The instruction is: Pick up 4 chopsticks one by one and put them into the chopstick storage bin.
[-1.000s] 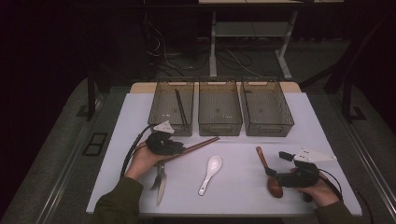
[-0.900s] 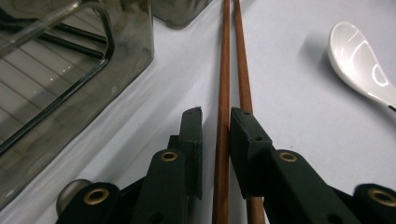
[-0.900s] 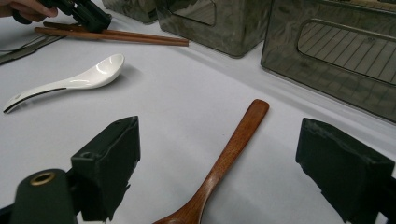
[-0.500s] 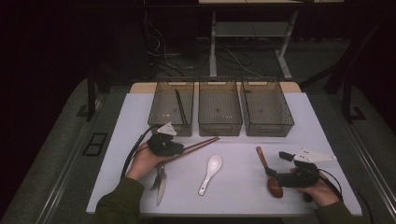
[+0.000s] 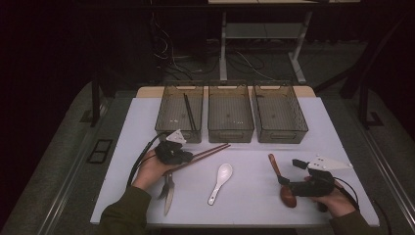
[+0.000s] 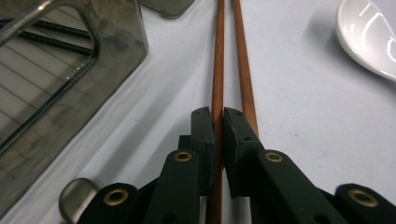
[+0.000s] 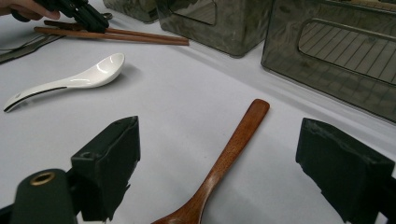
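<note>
We note the pair of wooden chopsticks [image 5: 205, 153] lying on the white table [image 5: 254, 196], just in front of the left bin [image 5: 180, 117], their far ends pointing toward the middle bin [image 5: 230, 115]. The left gripper [image 5: 182, 157] sits at their near end. In the left gripper view its jaws have just been closing and now pinch one chopstick [image 6: 217, 84] between the pads; the second stick [image 6: 243, 74] runs along the outside of one jaw, touching or nearly so.

Just beside the chopsticks lies a white ceramic spoon [image 5: 220, 182], apart from them. By the left hand [image 5: 151, 169] we record a metal knife and fork [image 5: 167, 188] on the table.

On the right side, a wooden spoon [image 5: 281, 181] rests on the table. The right gripper [image 5: 286, 183] is at its bowl end; in the right gripper view its jaws stand spread wide, the spoon handle [image 7: 229, 149] between them, untouched by either pad.

Black sticks [image 5: 189, 111] lie in the left bin. The right bin [image 5: 280, 115] stands at the row's end.
</note>
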